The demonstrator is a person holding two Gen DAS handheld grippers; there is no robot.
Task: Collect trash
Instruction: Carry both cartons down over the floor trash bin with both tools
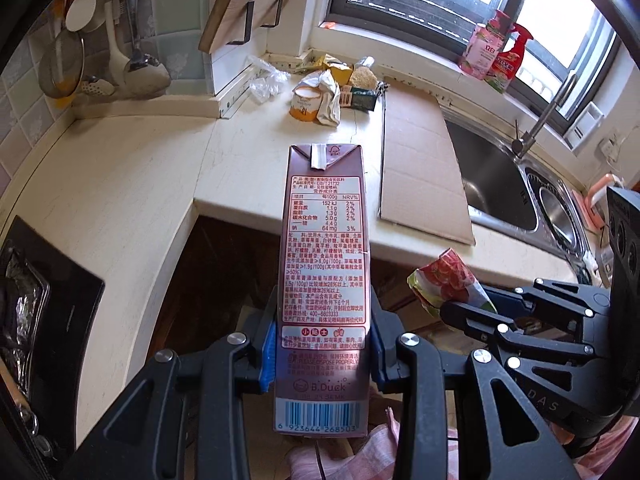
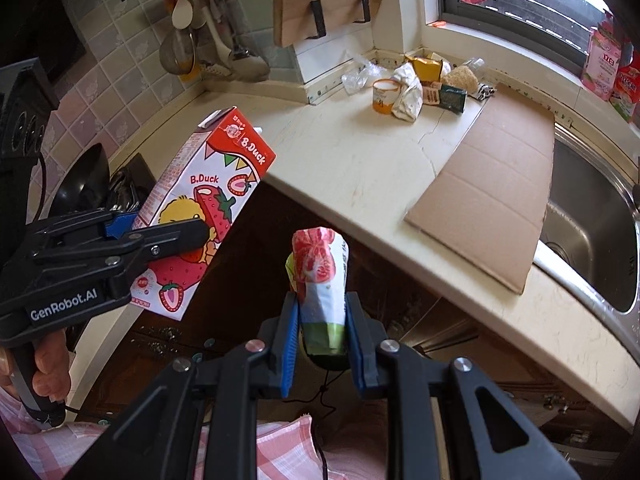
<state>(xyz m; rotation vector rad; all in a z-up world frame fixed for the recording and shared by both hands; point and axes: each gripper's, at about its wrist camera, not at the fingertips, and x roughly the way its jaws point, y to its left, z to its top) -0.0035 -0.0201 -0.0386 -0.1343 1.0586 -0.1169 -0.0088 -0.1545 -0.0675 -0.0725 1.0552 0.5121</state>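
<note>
The cream countertop [image 2: 360, 160] fills the upper half of both views, its front edge running above both grippers. A flat sheet of cardboard [image 2: 488, 200] lies on it at about two o'clock, just beside the steel sink [image 2: 592, 240]. The remaining trash pile [image 2: 416, 84], an orange cup, crumpled wrappers and small packets, sits at the back near the window corner, at roughly twelve to one o'clock from both tools and well apart from them.

The left gripper [image 1: 322, 356] is closed on a drink carton [image 1: 324, 280], blue pads on its narrow sides, long axis pointing straight ahead toward twelve. The right gripper [image 2: 322, 332] is nearly closed, pinching a crumpled strawberry wrapper [image 2: 320, 276] that stands upright between its pads.

Both tools are full and held off the counter's edge, over dark cabinet fronts; no bin shows, so I judge each load needs dropping before the pile, about equally near either hand, is reached.
</note>
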